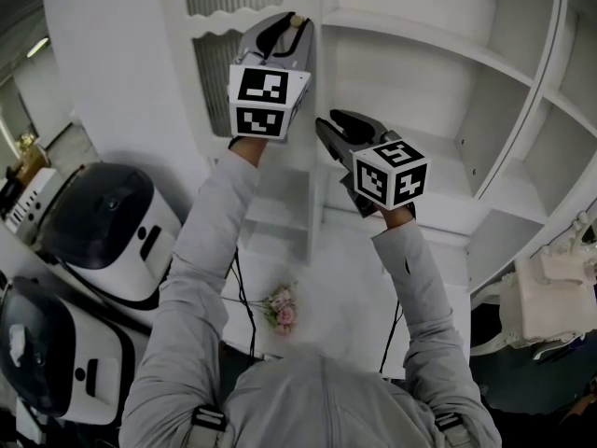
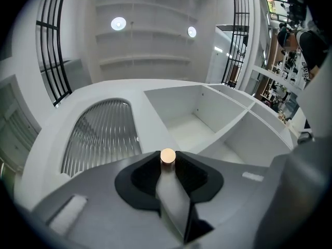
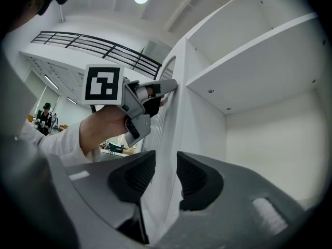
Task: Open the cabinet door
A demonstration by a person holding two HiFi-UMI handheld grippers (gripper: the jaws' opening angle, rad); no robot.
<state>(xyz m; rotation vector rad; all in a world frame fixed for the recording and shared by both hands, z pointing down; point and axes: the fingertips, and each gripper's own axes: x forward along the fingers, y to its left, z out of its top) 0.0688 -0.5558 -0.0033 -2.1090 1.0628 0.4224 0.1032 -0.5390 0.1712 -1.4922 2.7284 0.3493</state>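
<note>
Gripping the round tan knob (image 2: 167,155), the left gripper (image 1: 289,28) has its jaws closed on it, one pad on each side; position: upper centre of the head view. The white cabinet door (image 1: 280,213), with its ribbed-glass panel (image 2: 104,134), stands swung out from the cabinet (image 1: 420,73), its free edge towards the person. The shelves (image 1: 438,49) show to the right of the door. Lower and just right of centre, the right gripper (image 1: 328,127) straddles the door's free edge below the knob. Its jaws are apart, with pads close on either face and no squeeze evident.
</note>
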